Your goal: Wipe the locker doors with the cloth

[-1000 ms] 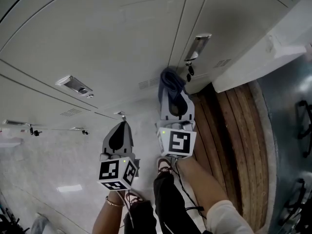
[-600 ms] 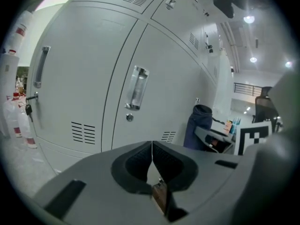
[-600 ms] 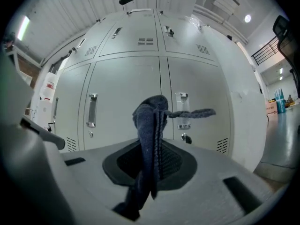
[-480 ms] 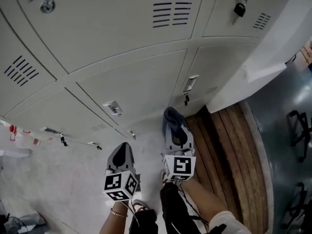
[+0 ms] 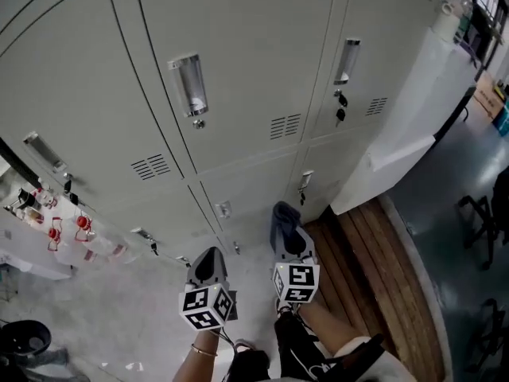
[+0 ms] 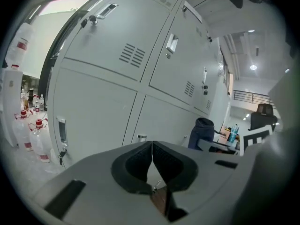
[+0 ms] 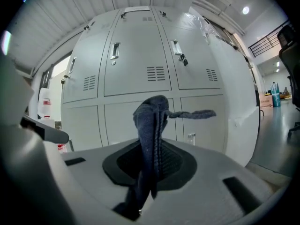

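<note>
A bank of grey locker doors (image 5: 238, 62) fills the upper part of the head view, stacked in rows. Wooden slats (image 5: 374, 269) are laid along the floor at its right foot. Both tools are held low in front of the bottom row.

The right tool (image 5: 289, 243) is pressed together on a dark blue cloth (image 5: 283, 216). The cloth is pinched through its middle and stands up out of the jaws toward the doors; no contact with any door is shown. The left tool (image 5: 208, 255) is held just beside it, its jaws pressed together with nothing between them.

The coming move is judged to turn on one relation. The doors lie straight ahead of the cloth-bearing tool, along the line of its jaws, and the cloth's long axis runs the same way. A forward push should therefore bring its folded top against the metal first. The right hand is judged the nearer.

In the right gripper view a loose tail of the cloth is shown sticking out to the right, which cannot be made out from above. Keys (image 5: 339, 111) hanging from an upper door are clearest in the head view, and capped bottles (image 6: 35, 137) left of the lockers in the left gripper view.
</note>
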`<state>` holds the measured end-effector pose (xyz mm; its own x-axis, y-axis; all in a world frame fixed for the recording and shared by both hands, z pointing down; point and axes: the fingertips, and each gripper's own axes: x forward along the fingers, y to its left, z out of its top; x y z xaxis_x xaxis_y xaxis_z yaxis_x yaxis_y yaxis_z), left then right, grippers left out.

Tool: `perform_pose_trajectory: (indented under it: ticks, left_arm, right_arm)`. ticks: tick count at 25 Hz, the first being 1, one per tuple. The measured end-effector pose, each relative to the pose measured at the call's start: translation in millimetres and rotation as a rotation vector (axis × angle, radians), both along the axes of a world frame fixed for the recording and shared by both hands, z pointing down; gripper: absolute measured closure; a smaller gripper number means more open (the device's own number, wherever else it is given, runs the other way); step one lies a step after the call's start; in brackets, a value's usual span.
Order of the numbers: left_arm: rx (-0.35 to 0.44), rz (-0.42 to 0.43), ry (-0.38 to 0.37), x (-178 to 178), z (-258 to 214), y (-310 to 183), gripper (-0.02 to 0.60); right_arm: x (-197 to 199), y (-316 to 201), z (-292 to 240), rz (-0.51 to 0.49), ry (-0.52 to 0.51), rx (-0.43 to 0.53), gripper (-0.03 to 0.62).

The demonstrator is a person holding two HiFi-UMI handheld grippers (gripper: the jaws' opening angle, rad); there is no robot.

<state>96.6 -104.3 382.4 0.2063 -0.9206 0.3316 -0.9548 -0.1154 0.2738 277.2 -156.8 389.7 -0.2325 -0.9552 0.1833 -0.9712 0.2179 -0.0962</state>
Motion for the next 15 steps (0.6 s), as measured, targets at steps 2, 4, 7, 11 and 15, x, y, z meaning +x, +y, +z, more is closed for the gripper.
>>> perform_pose_trajectory:
  ticks: [2, 4, 7, 11, 15]
  left_arm:
    - [0.018, -0.01, 0.001, -8, -30, 6, 0.572]
    - [0.042, -0.022, 0.005, -18, -60, 11, 0.572]
    - [0.075, -0.034, 0.011, -31, -98, 19, 0.572]
    - [0.112, -0.022, -0.006, -37, -140, 24, 0.572]
    - [0.136, -0.037, 0.004, -46, -170, 22, 0.572]
  right_arm:
    - [-6, 6, -26, -0.002, -0.004, -0.006, 0.542]
    - [-15, 12, -50, -0.014, -0.005, -0.01, 0.542]
    - [-30, 25, -77, -0.05, -0.013, -0.03, 0.542]
    - [-49, 39, -106, -0.12, -0.01, -0.05, 0.542]
    - [-56, 42, -133, -0.148, -0.034, -0.056, 0.542]
